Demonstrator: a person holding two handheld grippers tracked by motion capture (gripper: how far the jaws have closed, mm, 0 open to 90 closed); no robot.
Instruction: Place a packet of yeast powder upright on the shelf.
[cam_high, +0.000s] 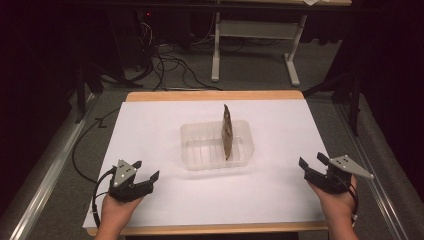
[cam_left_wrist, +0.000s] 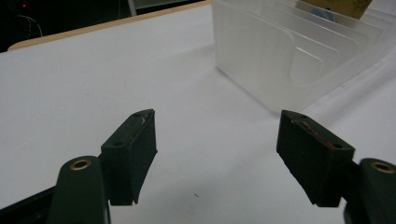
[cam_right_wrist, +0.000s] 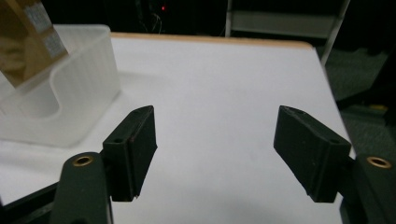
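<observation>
My left gripper (cam_high: 147, 170) rests at the near left part of the white table surface (cam_high: 150, 130), held in my left hand (cam_high: 114, 210). Its jaws stand wide apart and hold nothing; in the left gripper view they frame bare white surface, with the container's wall ahead to the right.

At the table centre sits a clear plastic container (cam_high: 200, 145). A brown flat packet (cam_high: 227, 131) stands on edge inside its right half, leaning slightly and rising above the rim.

My right gripper (cam_high: 313, 161) sits at the near right edge, well apart from the container, in my right hand (cam_high: 334, 202). Its jaws are likewise spread wide and empty.
</observation>
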